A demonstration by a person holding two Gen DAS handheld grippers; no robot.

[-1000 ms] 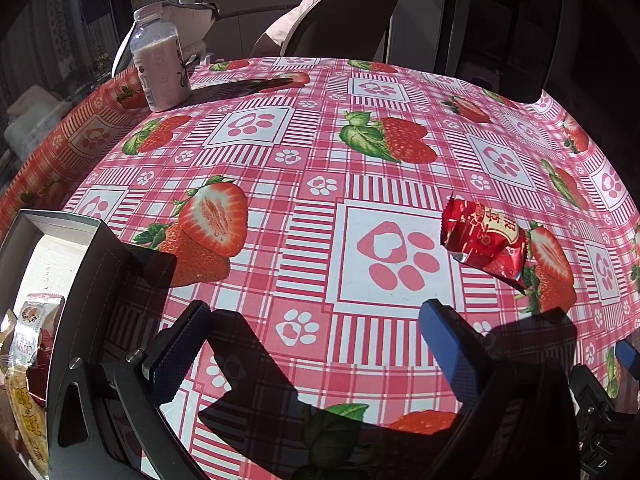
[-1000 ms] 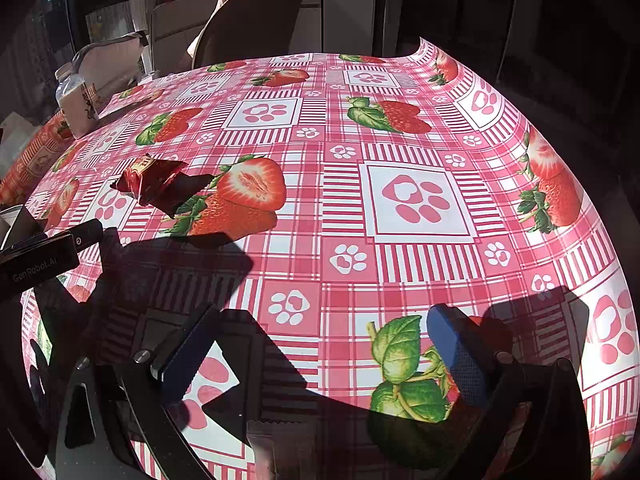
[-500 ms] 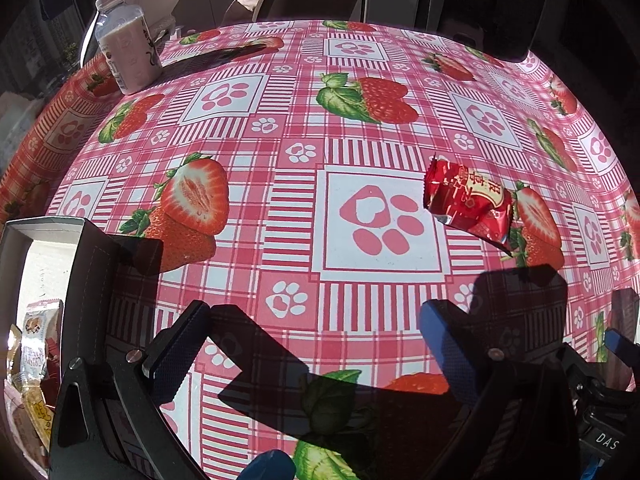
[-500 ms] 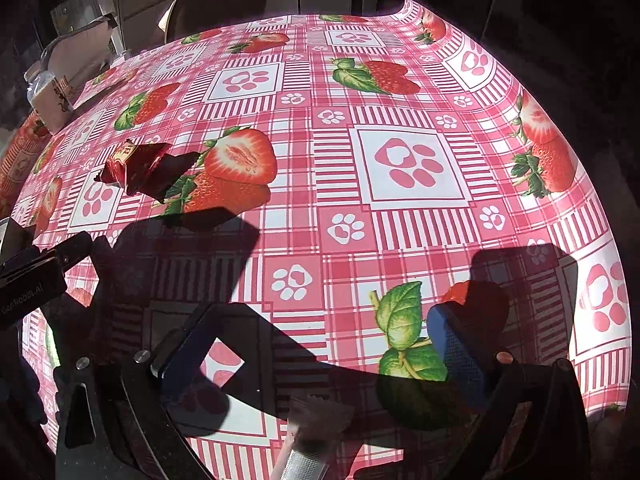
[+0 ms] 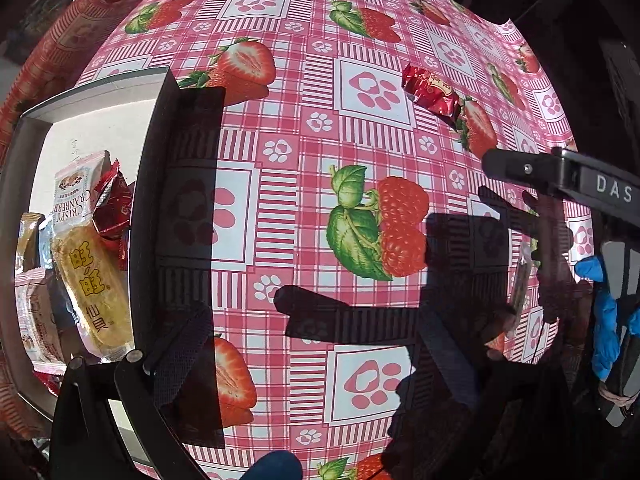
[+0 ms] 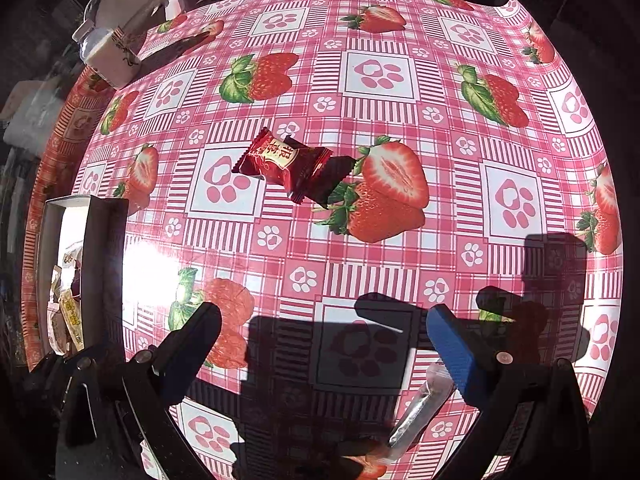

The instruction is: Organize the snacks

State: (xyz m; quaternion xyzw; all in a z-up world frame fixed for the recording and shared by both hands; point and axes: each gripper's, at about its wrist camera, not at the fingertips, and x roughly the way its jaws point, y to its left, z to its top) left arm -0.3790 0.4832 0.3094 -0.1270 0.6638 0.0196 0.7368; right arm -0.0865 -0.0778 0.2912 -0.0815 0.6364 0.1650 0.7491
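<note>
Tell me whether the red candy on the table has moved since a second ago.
No. The red candy lies between the same paw square and halved strawberry of the tablecloth as before; only the cameras shifted.

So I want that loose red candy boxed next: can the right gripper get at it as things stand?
Probably yes: the right gripper is open and the red candy lies alone on bare tablecloth ahead.

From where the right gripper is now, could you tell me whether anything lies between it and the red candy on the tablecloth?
Nothing visible does. The right gripper is open, and only bare tablecloth and shadow separate it from the red candy. A clear wrapper lies close under its right finger, off that line.
</note>
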